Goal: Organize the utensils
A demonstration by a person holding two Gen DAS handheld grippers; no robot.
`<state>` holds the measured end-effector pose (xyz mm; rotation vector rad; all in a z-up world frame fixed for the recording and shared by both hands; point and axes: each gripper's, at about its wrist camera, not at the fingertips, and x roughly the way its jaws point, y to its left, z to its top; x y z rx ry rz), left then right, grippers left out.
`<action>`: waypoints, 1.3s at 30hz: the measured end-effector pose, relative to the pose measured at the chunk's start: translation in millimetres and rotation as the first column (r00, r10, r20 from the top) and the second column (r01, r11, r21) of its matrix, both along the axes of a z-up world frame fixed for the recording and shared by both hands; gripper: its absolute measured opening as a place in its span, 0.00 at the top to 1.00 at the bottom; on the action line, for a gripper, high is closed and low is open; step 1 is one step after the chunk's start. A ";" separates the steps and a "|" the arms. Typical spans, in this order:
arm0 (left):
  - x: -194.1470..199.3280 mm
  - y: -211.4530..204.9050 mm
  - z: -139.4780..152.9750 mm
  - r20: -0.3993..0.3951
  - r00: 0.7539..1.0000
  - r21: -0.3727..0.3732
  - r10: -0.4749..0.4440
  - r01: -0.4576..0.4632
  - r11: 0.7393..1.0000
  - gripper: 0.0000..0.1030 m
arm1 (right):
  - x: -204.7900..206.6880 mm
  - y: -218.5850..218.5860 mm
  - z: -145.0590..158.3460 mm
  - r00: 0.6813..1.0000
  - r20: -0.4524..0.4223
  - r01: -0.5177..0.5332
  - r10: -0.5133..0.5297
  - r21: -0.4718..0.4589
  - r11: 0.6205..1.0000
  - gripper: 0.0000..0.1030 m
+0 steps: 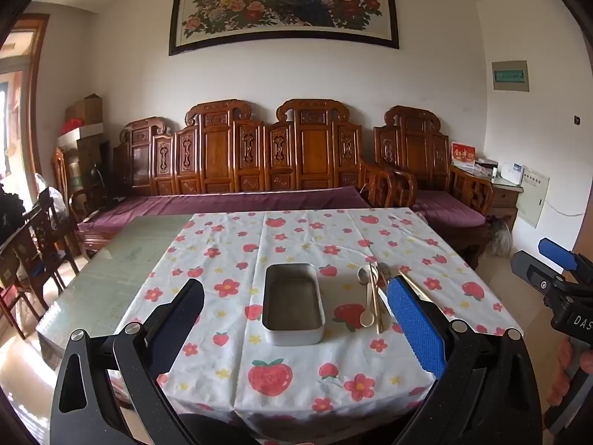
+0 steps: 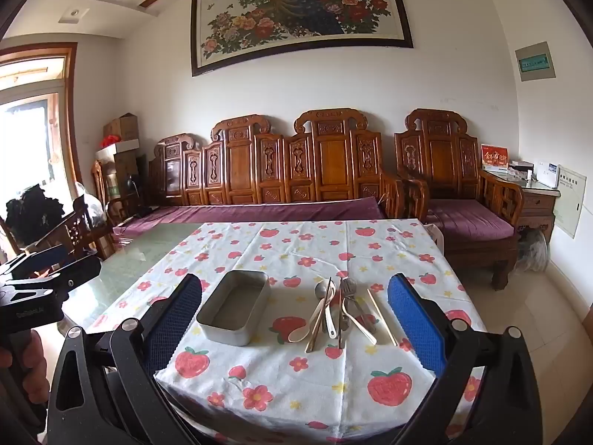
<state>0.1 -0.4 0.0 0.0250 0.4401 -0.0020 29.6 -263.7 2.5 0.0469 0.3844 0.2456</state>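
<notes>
1. A table (image 2: 122, 259), half covered by a strawberry-and-flower tablecloth (image 2: 296, 389), stands before a carved wooden sofa (image 2: 281, 170)
2. A left gripper (image 1: 294, 319) and a right gripper (image 2: 294, 319) hover over the near edge, both with jaws spread wide and holding nothing
3. An empty metal tray (image 2: 234, 307) sits mid-cloth
4. Utensils (image 2: 341, 311) lie piled just right of the tray: cream spoons, a metal spoon, a fork and chopsticks, one chopstick (image 2: 381, 317) slightly apart on the right

Home living room, carved wooden sofa (image 2: 296, 170), peacock painting (image 2: 300, 15), probably dining table's strawberry tablecloth (image 2: 315, 382)
</notes>
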 end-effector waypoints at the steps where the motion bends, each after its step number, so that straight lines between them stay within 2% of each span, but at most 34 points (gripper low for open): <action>1: -0.1 0.3 0.1 0.002 1.000 -0.005 -0.002 0.002 1.000 0.07 | -0.2 0.0 0.0 1.000 0.002 0.000 0.000 0.001 1.000 0.02; 39: 0.7 -6.5 2.0 0.012 1.000 -0.011 -0.005 0.005 1.000 0.07 | -1.5 0.7 2.4 1.000 0.004 -0.001 0.001 -0.002 1.000 0.02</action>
